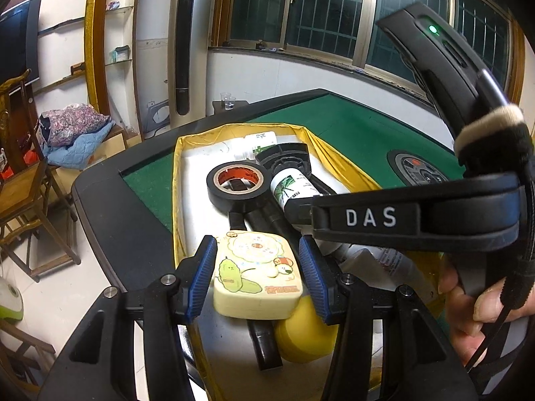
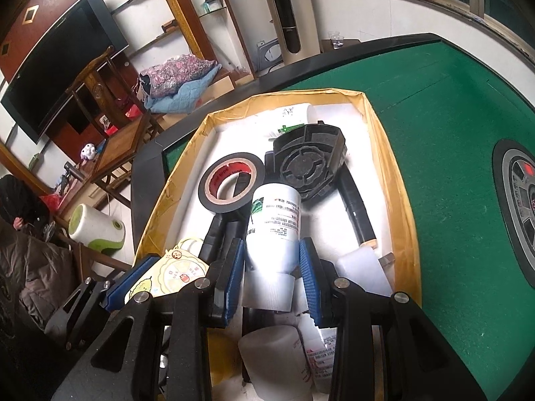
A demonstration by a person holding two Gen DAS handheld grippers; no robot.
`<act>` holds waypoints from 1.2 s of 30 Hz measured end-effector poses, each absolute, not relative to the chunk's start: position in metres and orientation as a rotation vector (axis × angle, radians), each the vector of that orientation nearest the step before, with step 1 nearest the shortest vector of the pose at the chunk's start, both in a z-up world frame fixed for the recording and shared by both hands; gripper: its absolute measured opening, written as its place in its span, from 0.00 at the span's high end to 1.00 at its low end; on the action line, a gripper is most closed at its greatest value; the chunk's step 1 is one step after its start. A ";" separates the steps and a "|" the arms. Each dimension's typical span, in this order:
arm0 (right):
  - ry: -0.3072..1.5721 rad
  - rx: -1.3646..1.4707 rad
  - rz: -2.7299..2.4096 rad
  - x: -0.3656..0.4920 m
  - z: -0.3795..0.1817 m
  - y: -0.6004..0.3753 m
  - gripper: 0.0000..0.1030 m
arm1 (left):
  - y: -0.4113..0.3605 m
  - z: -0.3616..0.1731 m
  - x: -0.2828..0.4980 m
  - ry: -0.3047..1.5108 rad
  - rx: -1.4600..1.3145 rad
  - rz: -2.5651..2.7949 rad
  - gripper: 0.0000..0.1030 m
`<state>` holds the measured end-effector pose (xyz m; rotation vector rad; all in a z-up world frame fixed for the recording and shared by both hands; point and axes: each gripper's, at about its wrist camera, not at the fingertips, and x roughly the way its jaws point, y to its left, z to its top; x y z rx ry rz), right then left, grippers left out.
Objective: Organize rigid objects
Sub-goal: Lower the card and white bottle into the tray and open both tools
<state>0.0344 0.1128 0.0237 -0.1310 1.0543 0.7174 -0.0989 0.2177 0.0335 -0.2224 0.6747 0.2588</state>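
The left gripper (image 1: 255,277) is clamped on a pale yellow cartoon case (image 1: 257,277), its blue pads pressing both sides. The case is held above the near end of a yellow-lined box (image 1: 179,173) that stands on the green table (image 1: 361,127). Beneath the case lies a yellow ball (image 1: 307,337). Farther in, from left to right, lie a black tape roll (image 1: 239,183) and a white bottle (image 1: 294,188) with a leaf label. At the right of this view the right gripper's body crosses the frame, gripped by a hand (image 1: 474,304).

In the right wrist view, the case (image 2: 174,277) shows at lower left. The right gripper (image 2: 271,274) is closed on the bottle (image 2: 272,230), pads against its lower body just above the ribbed cap. The tape roll (image 2: 230,183) lies left of the bottle, and a black fan part (image 2: 307,163) lies behind it.
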 end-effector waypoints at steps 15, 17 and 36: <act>1.037 -0.147 0.712 0.035 0.025 0.118 0.70 | 0.215 0.035 -0.101 0.677 -0.223 0.255 0.51; 1.033 -0.151 0.710 0.034 0.026 0.118 0.70 | 0.214 0.035 -0.101 0.679 -0.222 0.254 0.51; 0.984 -0.161 0.706 0.025 0.038 0.112 0.44 | 0.206 0.041 -0.103 0.680 -0.197 0.266 0.26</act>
